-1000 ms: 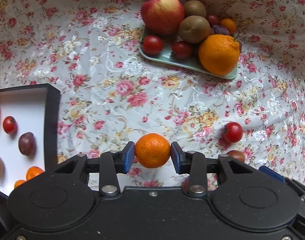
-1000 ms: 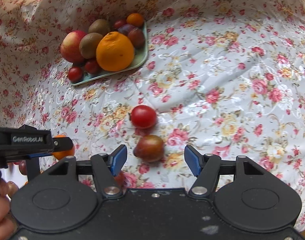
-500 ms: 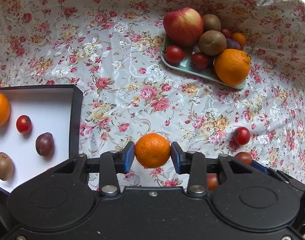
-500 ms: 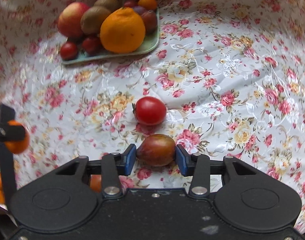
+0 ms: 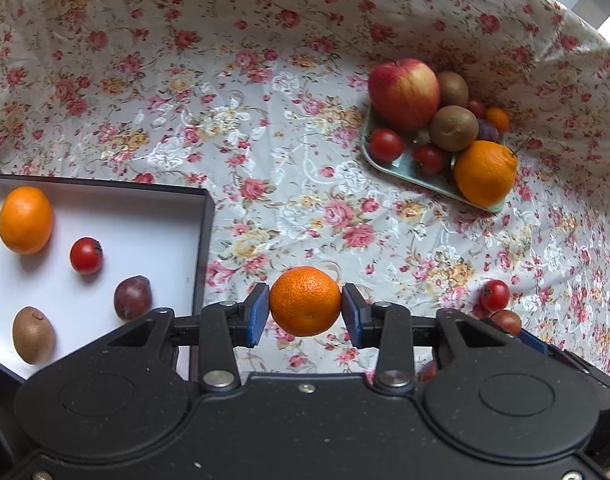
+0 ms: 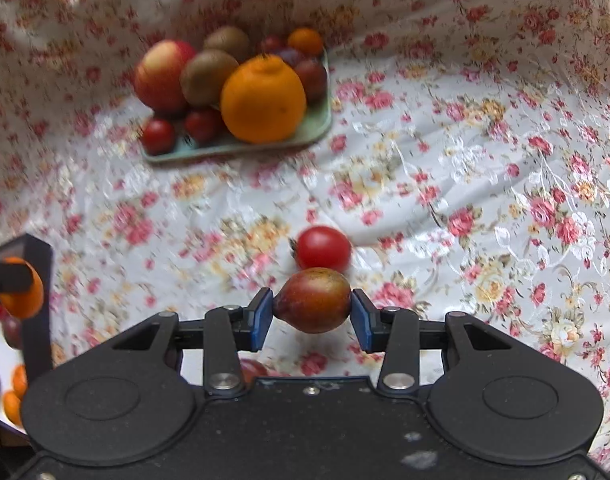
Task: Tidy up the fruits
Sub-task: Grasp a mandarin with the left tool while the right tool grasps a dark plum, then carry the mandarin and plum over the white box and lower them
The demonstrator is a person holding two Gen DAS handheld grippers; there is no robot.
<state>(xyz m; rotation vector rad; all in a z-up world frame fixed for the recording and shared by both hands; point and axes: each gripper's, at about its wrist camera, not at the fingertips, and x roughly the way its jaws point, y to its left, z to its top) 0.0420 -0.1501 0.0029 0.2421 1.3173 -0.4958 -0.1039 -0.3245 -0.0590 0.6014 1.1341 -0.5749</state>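
Observation:
My left gripper [image 5: 305, 312] is shut on a small mandarin [image 5: 305, 300], held above the floral cloth just right of the dark box with a white floor [image 5: 145, 216]. Inside that box lie an orange [image 5: 25, 220], a cherry tomato [image 5: 85, 255], a plum [image 5: 132, 298] and a kiwi [image 5: 33, 335]. My right gripper [image 6: 311, 316] is shut on a brownish-red plum [image 6: 312, 299], lifted over the cloth. A red cherry tomato [image 6: 323, 249] lies on the cloth just beyond it. The mandarin [image 6: 23, 292] in the left gripper shows at the left edge of the right wrist view.
A pale green tray [image 5: 405, 170] at the back right holds an apple [image 5: 404, 94], kiwis, a big orange [image 5: 485, 172], tomatoes and small fruits; the tray [image 6: 313, 128] also appears in the right wrist view. The box wall [image 6: 39, 300] stands at the left. A tomato [image 5: 494, 295] lies on the cloth.
My right gripper shut on the brownish plum and lifted it off the cloth. The left gripper, still holding the mandarin, rose and swung so more of the box is in view.

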